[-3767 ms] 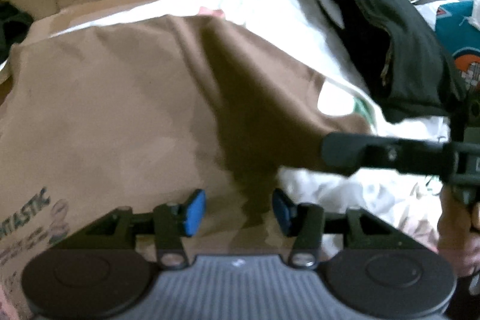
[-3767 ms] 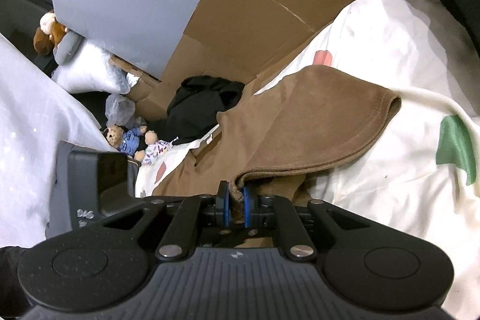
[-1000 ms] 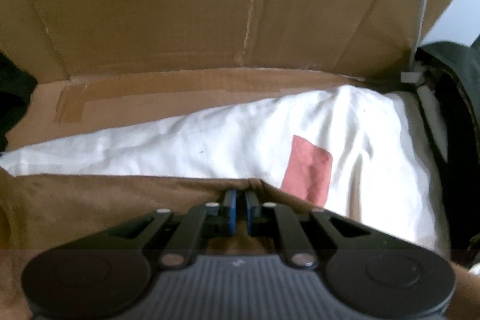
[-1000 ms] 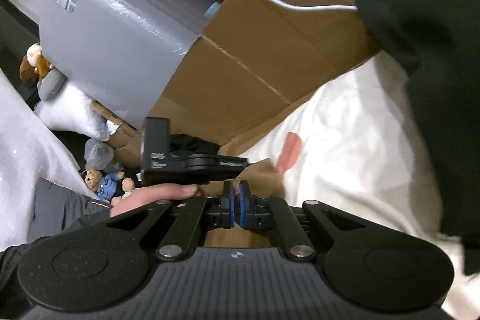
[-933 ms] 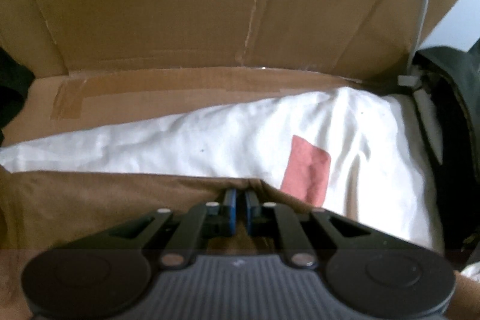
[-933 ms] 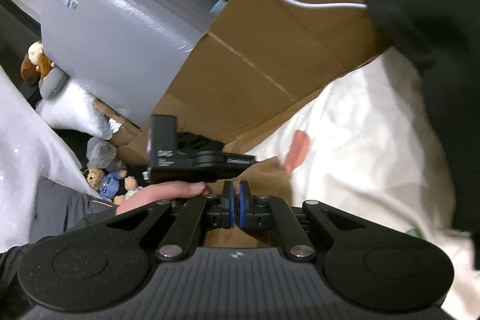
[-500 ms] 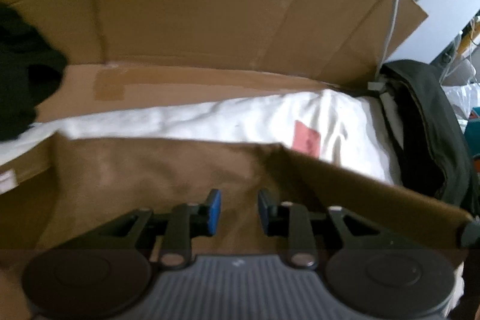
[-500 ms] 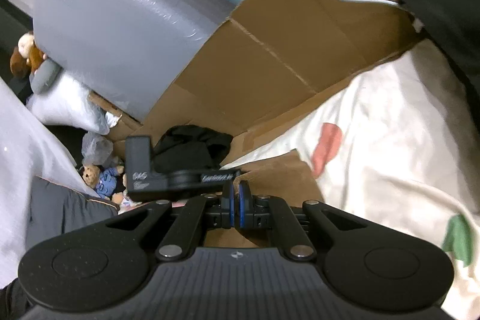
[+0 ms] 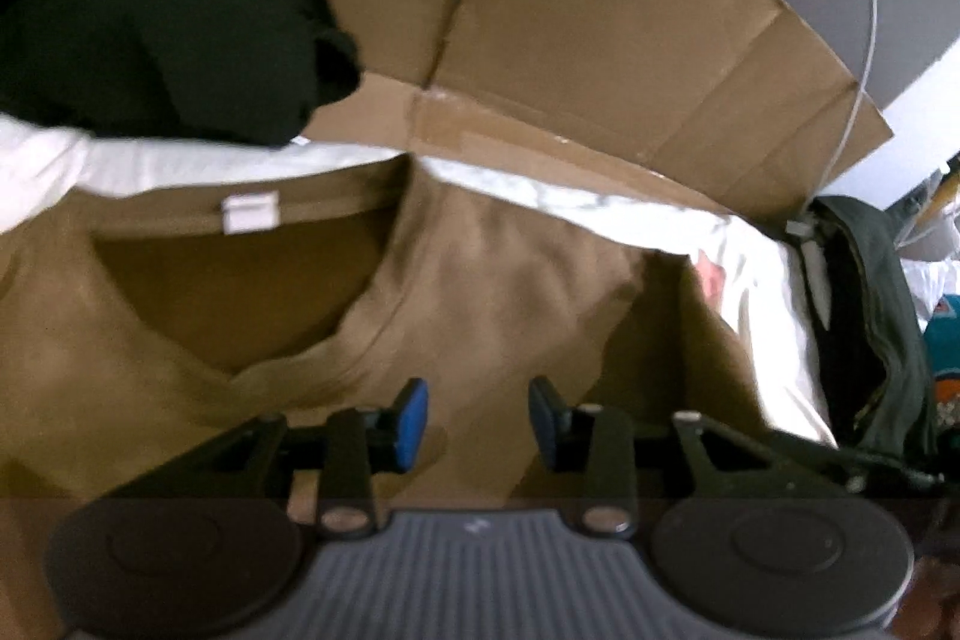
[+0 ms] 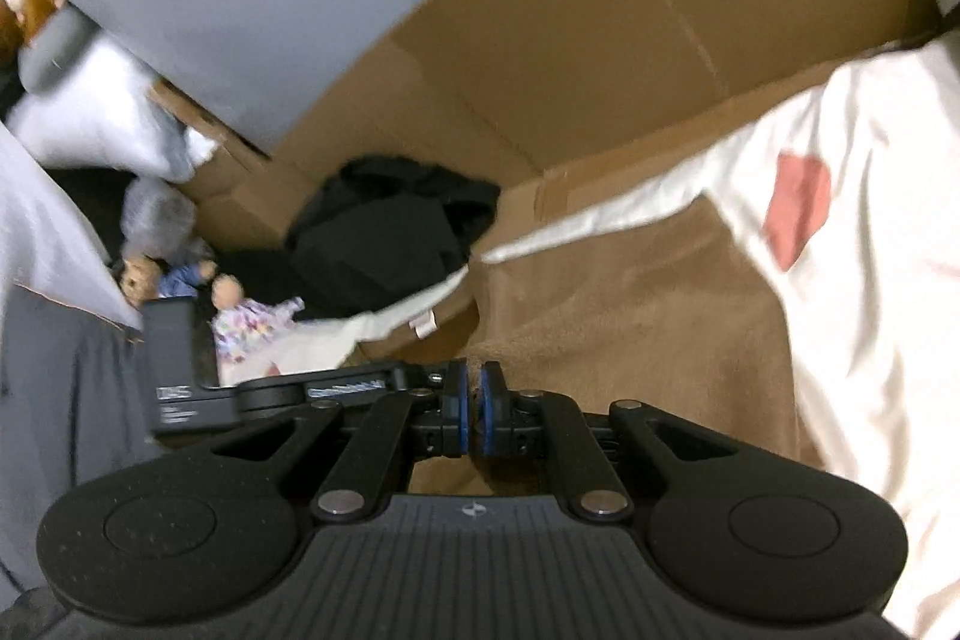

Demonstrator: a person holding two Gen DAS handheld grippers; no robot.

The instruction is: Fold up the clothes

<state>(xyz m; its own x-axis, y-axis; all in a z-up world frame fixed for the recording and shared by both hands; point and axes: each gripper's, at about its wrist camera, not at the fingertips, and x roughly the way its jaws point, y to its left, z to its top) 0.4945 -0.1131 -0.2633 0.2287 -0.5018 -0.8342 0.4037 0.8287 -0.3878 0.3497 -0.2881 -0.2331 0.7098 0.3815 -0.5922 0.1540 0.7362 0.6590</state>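
Since a second ago both grippers have pulled back from the cardboard wall and the brown shirt's collar with its white tag has come into view. Left gripper: jaws have just been opening, blue pads apart, nothing between them. Right gripper: jaws have just eased open slightly, a fold of brown fabric sits between the near-closed pads. Shirt lies on the white sheet, a black garment beyond it.

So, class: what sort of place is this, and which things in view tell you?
Probably a cluttered bedroom or storage room at home: a patterned white bedsheet, flattened cardboard boxes propped behind it, and soft toy dolls beside it.
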